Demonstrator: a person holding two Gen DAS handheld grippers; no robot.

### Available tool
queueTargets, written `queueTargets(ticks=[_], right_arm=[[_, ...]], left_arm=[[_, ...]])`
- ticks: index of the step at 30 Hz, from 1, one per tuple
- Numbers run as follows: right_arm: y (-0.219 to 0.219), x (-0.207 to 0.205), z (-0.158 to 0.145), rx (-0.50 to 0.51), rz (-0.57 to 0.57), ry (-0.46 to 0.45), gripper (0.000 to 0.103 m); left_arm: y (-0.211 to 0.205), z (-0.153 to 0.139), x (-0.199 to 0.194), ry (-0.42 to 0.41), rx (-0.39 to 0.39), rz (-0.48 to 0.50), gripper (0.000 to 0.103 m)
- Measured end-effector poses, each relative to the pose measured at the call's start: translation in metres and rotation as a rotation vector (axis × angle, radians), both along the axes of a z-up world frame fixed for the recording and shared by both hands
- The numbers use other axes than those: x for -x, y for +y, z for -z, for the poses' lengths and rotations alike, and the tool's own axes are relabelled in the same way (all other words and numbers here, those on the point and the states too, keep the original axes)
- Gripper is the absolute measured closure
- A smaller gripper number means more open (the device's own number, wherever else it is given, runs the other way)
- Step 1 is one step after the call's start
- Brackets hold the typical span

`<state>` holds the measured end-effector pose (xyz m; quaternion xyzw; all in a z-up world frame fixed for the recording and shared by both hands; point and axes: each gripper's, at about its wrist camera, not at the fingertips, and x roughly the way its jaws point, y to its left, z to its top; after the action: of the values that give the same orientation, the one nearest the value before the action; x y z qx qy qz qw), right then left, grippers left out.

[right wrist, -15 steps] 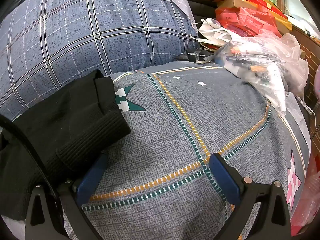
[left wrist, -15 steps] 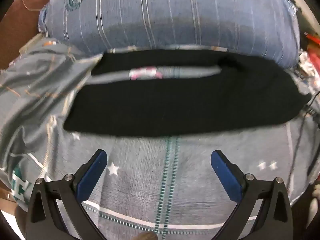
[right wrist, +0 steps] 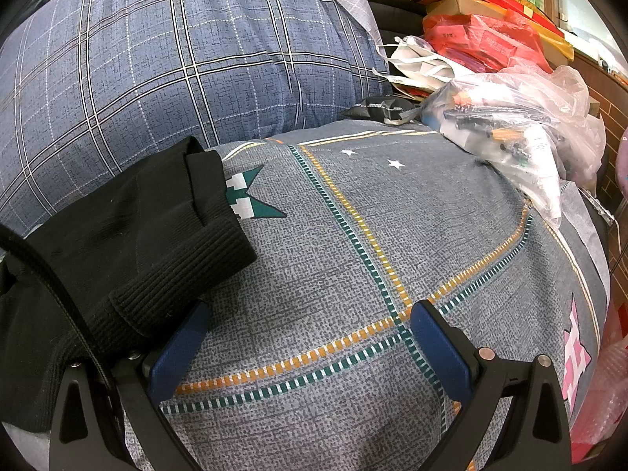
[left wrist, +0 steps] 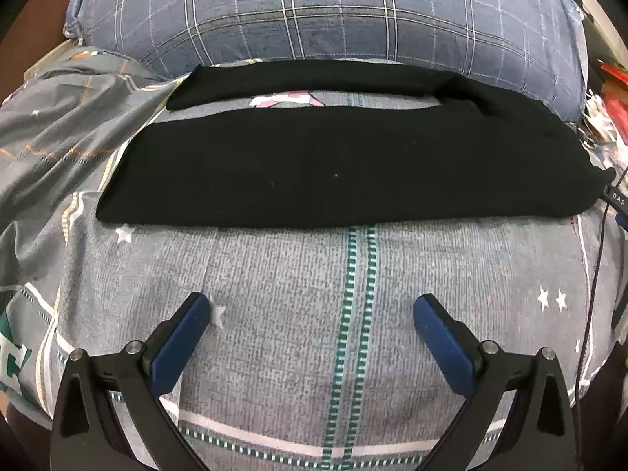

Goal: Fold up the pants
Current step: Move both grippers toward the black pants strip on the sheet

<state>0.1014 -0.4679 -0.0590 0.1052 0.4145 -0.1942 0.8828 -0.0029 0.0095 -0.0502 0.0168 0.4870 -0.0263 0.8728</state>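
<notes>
Grey patterned bedsheet (left wrist: 274, 274) under one pair of black pants (left wrist: 333, 168), both tools spread and holding nothing.

Left wrist view: one blue plaid pillow (left wrist: 333, 11) sits at the far side; the knit pants lie flat on the sheet just in front of it, long axis running left to right, one narrower leg angled off along the far edge. The left gripper (left wrist: 312, 314) hovers near, its two blue pads wide apart over bare sheet. Right wrist view: the pants' ribbed waistband end (right wrist: 157, 243) points right, lying at the left beside the right gripper (right wrist: 306, 318), whose fingers are spread; the left pad (right wrist: 176, 349) sits at the cloth's edge. One clear plastic bag (right wrist: 518, 125) and red boxes (right wrist: 482, 35) pile up far right.
</notes>
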Motion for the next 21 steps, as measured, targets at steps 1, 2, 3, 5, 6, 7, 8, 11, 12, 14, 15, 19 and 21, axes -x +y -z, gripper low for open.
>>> queueTargets(ticks=[1,2,3,5,6,7,8,11,12,14,15,19,21], right_arm=[[0.0,0.0,0.0,0.0,0.0,0.0,0.0],[0.0,0.0,0.0,0.0,0.0,0.0,0.0],[0.0,0.0,0.0,0.0,0.0,0.0,0.0],[0.0,0.0,0.0,0.0,0.0,0.0,0.0],[0.0,0.0,0.0,0.0,0.0,0.0,0.0],[0.0,0.0,0.0,0.0,0.0,0.0,0.0],[0.0,0.0,0.0,0.0,0.0,0.0,0.0],[0.0,0.0,0.0,0.0,0.0,0.0,0.0],[0.0,0.0,0.0,0.0,0.0,0.0,0.0],[0.001,0.0,0.0,0.006,0.001,-0.001,0.0],[0.0,0.0,0.0,0.002,0.001,-0.002,0.0],[-0.002,0.007,-0.001,-0.024,-0.037,-0.015,0.0],[-0.005,0.012,-0.004,-0.083,-0.067,-0.008,0.0]], left_arm=[[-0.001,0.0,0.002,0.006,0.0,-0.002,0.0],[-0.004,-0.001,0.004,0.01,-0.009,-0.001,0.0],[-0.004,-0.001,0.005,0.009,-0.016,0.0,0.0],[-0.004,-0.002,0.003,0.007,-0.028,-0.007,0.0],[-0.003,-0.003,0.003,0.004,-0.04,-0.005,0.0],[-0.002,-0.004,0.002,0.002,-0.045,-0.005,0.0],[0.0,-0.004,0.0,-0.008,-0.059,-0.004,0.0],[0.0,-0.007,0.003,-0.021,-0.069,-0.016,0.0],[-0.001,-0.009,0.004,-0.02,-0.073,-0.02,0.0],[-0.002,-0.01,0.007,-0.01,-0.069,-0.019,0.0],[-0.002,-0.011,0.007,0.0,-0.064,-0.018,0.0],[0.0,-0.014,0.005,0.038,-0.033,-0.02,0.0],[0.0,-0.015,0.003,0.054,-0.016,-0.032,0.0]])
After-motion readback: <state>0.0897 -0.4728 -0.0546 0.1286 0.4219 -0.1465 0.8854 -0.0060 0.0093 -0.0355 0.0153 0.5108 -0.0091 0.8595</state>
